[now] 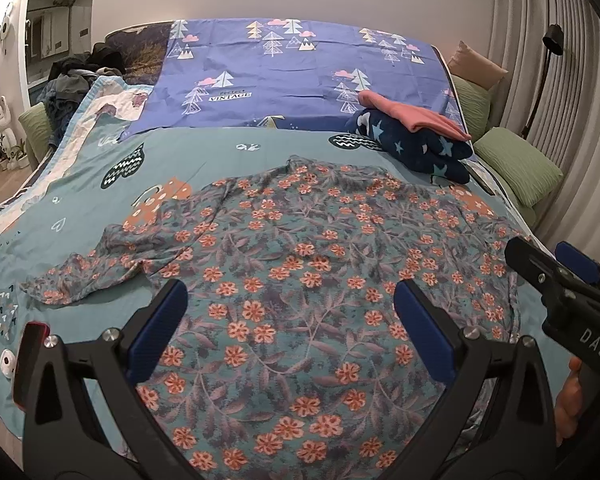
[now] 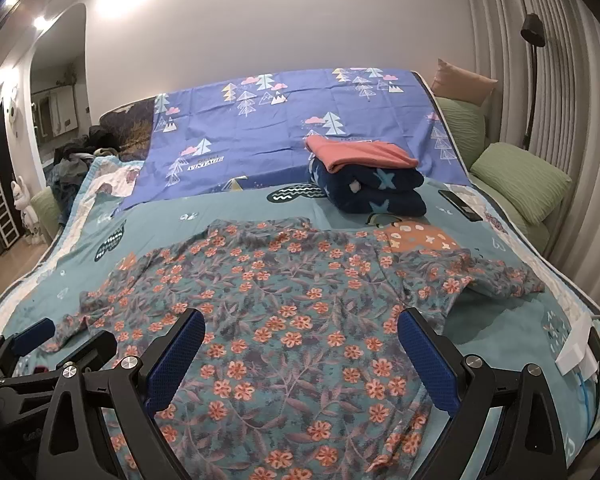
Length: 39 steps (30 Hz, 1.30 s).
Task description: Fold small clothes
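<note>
The word "VINTAGE" is printed in white capitals on the purple sheet (image 1: 284, 76), toward the far edge of the bed, with a smaller word above it that is too blurred to be read. The same print is seen in the right wrist view on that sheet (image 2: 260, 152). The letters "DAS" are marked in white on the right gripper (image 1: 548, 264).

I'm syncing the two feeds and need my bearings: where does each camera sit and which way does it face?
Left wrist: on the left gripper, low over the floral shirt, facing the headboard wall; own open fingers show, with the right gripper at the right edge.
Right wrist: on the right gripper, same heading; left gripper at the left edge.
Shared: shirt, star blanket, pink garment.
</note>
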Motion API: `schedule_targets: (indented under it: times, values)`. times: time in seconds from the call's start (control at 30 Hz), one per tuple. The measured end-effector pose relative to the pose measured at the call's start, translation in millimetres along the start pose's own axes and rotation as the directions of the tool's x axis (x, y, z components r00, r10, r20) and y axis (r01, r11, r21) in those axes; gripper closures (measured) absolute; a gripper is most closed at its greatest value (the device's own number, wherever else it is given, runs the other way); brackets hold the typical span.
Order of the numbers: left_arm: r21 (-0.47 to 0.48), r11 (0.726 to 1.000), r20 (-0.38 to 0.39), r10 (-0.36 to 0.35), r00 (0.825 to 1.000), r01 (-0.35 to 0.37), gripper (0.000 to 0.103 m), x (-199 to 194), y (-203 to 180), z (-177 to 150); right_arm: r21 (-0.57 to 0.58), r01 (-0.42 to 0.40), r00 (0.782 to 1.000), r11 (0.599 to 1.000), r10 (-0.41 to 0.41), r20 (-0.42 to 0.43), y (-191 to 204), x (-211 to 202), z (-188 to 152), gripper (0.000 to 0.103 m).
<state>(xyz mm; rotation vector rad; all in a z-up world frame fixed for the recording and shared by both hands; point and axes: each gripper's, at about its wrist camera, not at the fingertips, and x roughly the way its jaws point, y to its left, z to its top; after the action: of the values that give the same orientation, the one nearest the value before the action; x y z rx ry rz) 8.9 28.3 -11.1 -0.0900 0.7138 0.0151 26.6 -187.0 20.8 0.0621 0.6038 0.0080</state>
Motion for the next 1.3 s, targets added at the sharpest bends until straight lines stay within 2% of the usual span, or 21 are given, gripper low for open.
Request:
schedule_targets:
  times: [0.37, 0.47, 0.53, 0.57, 0.63, 0.7, 0.73, 0.8, 0.87, 0.9, 1.0, 1.07, 1.1, 1.17, 1.23, 1.27, 1.3]
  values:
    - [-0.021, 1.000, -0.003, -0.004, 1.000, 0.004, 0.001, 7, 18, 3, -0.027, 0.004, 1.000, 1.000, -0.004, -0.010, 15, 8, 6, 0.004]
    - [-0.078, 0.996, -0.013, -0.042, 0.999, 0.041, 0.001, 16, 42, 6, -0.040, -0.001, 1.000, 0.999, 0.000, -0.023, 19, 13, 9, 0.004]
    - [-0.172, 0.984, -0.047, -0.058, 0.997, 0.050, 0.001, 27, 75, 7, -0.045, -0.002, 1.000, 0.999, 0.001, -0.026, 20, 16, 11, 0.004]
    - [-0.255, 0.966, -0.063, -0.059, 0.996, 0.041, 0.001, 34, 103, 5, -0.049, 0.001, 1.000, 0.999, -0.003, -0.027, 21, 18, 12, 0.004]
    - [-0.362, 0.932, -0.073, -0.040, 0.997, 0.011, 0.001, 40, 144, 0, -0.057, 0.006, 0.999, 0.998, -0.008, -0.032, 23, 23, 14, 0.004]
    - [-0.483, 0.873, -0.099, 0.020, 0.995, -0.065, 0.001, 43, 198, -11, -0.066, 0.003, 0.999, 0.998, -0.006, -0.041, 26, 29, 16, 0.004]
    - [-0.515, 0.851, -0.110, 0.052, 0.993, -0.102, 0.001, 43, 216, -15, -0.071, 0.000, 0.999, 0.997, -0.003, -0.047, 28, 33, 17, 0.004]
    - [-0.586, 0.783, -0.150, 0.148, 0.978, -0.208, 0.004, 47, 262, -28, -0.080, -0.008, 0.998, 0.997, 0.003, -0.061, 33, 42, 19, 0.004]
    - [-0.624, 0.732, -0.185, 0.200, 0.962, -0.272, 0.007, 50, 294, -39, -0.088, -0.020, 0.997, 0.996, 0.013, -0.077, 39, 51, 20, 0.004]
    - [-0.659, 0.693, -0.207, 0.207, 0.956, -0.293, 0.009, 55, 313, -46, -0.093, -0.026, 0.996, 0.995, 0.018, -0.085, 43, 56, 20, 0.004]
    - [-0.731, 0.601, -0.261, 0.189, 0.947, -0.322, 0.016, 67, 346, -63, -0.102, -0.041, 0.994, 0.994, 0.030, -0.108, 51, 68, 19, 0.004]
    - [-0.766, 0.549, -0.290, 0.170, 0.942, -0.335, 0.016, 79, 361, -71, -0.105, -0.048, 0.992, 0.993, 0.035, -0.123, 56, 76, 19, 0.004]
    - [-0.787, 0.513, -0.305, 0.159, 0.939, -0.343, 0.017, 89, 370, -76, -0.106, -0.051, 0.991, 0.993, 0.037, -0.129, 58, 79, 20, 0.004]
    - [-0.811, 0.473, -0.314, 0.145, 0.938, -0.344, 0.019, 105, 384, -81, -0.107, -0.051, 0.990, 0.993, 0.037, -0.134, 60, 83, 20, 0.004]
    - [-0.827, 0.448, -0.322, 0.118, 0.939, -0.340, 0.039, 121, 393, -85, -0.111, -0.050, 0.990, 0.993, 0.034, -0.138, 61, 87, 21, 0.004]
    - [-0.839, 0.443, -0.309, 0.093, 0.947, -0.317, 0.047, 130, 398, -85, -0.113, -0.048, 0.990, 0.992, 0.032, -0.139, 61, 88, 20, 0.004]
    - [-0.850, 0.437, -0.297, 0.060, 0.953, -0.293, 0.063, 143, 403, -85, -0.115, -0.043, 0.989, 0.992, 0.026, -0.143, 61, 91, 20, 0.004]
